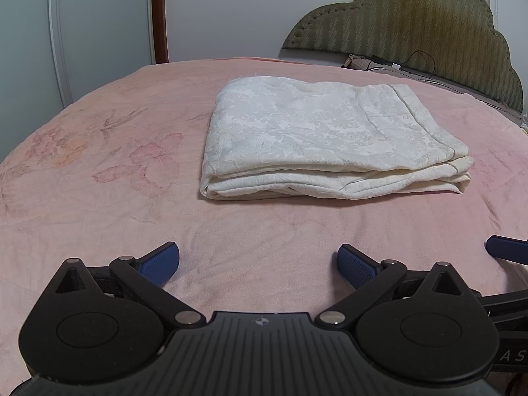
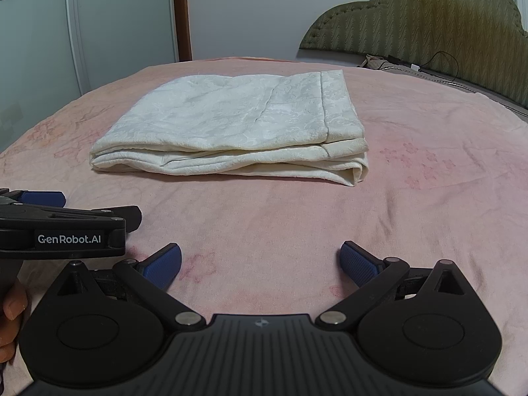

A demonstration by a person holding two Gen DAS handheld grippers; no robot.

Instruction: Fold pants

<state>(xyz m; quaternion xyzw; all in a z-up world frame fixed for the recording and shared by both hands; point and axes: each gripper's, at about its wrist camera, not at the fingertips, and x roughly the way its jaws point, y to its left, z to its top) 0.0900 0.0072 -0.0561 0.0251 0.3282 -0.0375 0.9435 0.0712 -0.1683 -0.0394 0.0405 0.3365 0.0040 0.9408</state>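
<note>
Pink bedspread (image 1: 99, 198) covers the bed, with the cream pants (image 1: 323, 142) lying folded in a flat stack at its middle. Left gripper (image 1: 259, 264) and right gripper (image 2: 260, 264) hover side by side near the stack, fingers spread wide, holding and touching nothing.
</note>
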